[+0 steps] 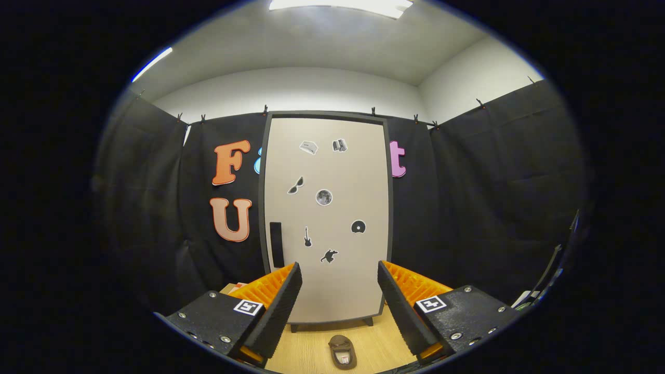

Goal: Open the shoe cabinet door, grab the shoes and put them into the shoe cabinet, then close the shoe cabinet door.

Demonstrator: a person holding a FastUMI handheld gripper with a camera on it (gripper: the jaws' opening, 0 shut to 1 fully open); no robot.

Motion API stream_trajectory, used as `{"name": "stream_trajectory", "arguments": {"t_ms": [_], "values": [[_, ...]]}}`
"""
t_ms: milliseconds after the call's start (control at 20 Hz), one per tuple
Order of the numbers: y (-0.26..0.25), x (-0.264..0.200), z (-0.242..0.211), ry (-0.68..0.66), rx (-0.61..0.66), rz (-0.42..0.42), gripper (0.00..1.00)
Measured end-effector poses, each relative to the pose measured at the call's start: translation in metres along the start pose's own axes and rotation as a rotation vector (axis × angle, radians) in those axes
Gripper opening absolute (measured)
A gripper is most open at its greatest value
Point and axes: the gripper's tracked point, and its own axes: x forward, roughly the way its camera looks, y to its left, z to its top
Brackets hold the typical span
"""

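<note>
Beige, flat, matte door (pixel 327 218) of the shoe cabinet (pixel 266 208) stands shut ahead of my fingers, tall rectangle with rounded corners in a dark frame; small stickers (pixel 324 197) dot its face; slim dark vertical handle slot (pixel 276 244) sits near its left edge; short dark feet (pixel 368 321) rest on pale wood-grain floor (pixel 311 348); my claw (pixel 340 293) is released, fingers spread wide with nothing between the ribbed pads; one brown rounded shoe (pixel 342 351) lies flat on the floor between my fingers, just short of the cabinet, apart from it; black cloth wall (pixel 467 197) hangs in soft folds behind.
</note>
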Motion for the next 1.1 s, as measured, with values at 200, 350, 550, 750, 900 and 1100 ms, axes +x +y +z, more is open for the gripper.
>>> {"name": "stream_trajectory", "arguments": {"t_ms": [200,350,550,750,900,1100], "values": [[0.023,0.02,-0.01,0.016,0.004,0.008,0.92],[0.041,0.035,-0.014,0.016,0.003,0.011,0.92],[0.065,0.056,-0.022,0.034,0.015,0.026,0.92],[0.084,0.078,-0.028,0.041,0.033,0.052,0.92],[0.091,0.1,-0.031,0.035,0.029,0.054,0.92],[0.11,0.13,-0.037,0.02,0.023,0.096,0.91]]}}
